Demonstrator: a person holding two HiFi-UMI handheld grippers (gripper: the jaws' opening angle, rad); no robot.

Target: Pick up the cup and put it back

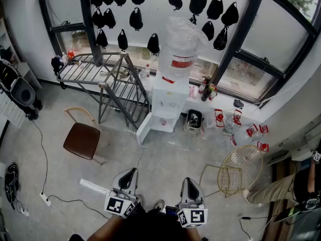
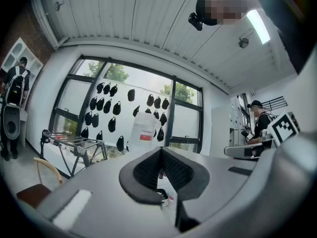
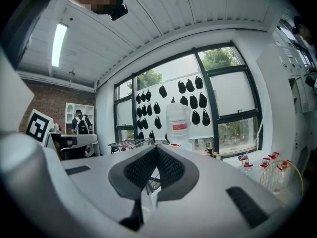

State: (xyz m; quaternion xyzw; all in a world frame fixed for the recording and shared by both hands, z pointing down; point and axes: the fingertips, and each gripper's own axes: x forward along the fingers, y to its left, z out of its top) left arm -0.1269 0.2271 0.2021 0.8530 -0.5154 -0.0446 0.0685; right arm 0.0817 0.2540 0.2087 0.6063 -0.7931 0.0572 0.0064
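the cup (image 1: 163, 121) is judged to be the small reddish thing standing in the tap recess of the white water dispenser (image 1: 168, 102), though it is too small to be made out surely; it is well apart from both tools, so the pick-up has not been begun. from here the likeliest trouble is expected in the approach: the recess is narrow, and if the cup is reached for with shut tongs it could be knocked over or pushed deeper in rather than taken. a light cup may also be crushed or squirted out if it is pinched off-centre. the big bottle (image 1: 181, 44) on top could be jolted by a careless bump against the cabinet, and the cable (image 1: 45, 164) on the floor and the wire chair (image 1: 246, 164) could be caught on the walk forward. the left gripper (image 1: 128, 174) and the right gripper (image 1: 190, 185) are held low and close to the body, side by side, level and aimed at the dispenser. in each gripper view the ribbed pads are seen brought together with nothing between them; only the far dispenser shows through the notch.
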